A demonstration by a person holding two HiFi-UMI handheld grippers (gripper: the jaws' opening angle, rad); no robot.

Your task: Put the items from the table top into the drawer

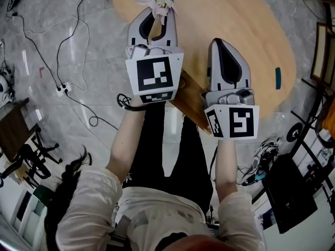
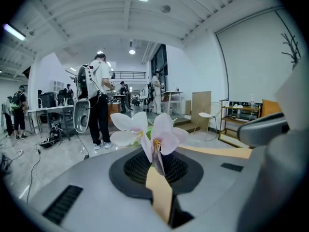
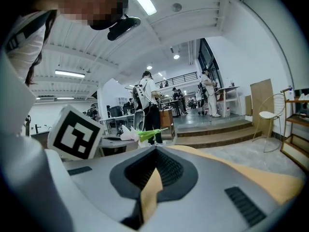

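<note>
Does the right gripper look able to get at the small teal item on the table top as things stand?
Probably yes: the right gripper holds nothing, its jaws together, and only bare table top lies between it and the teal item. It would have to open first.

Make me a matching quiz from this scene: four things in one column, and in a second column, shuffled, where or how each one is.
Column one:
1. flower
2. right gripper
3. teal item
4. table

Column two:
A. lies near the table's right edge in the head view
B. light wood with a rounded outline
C. clamped in the left gripper
D. fingers together, nothing between them

Pairs: 1-C, 2-D, 3-A, 4-B
</note>
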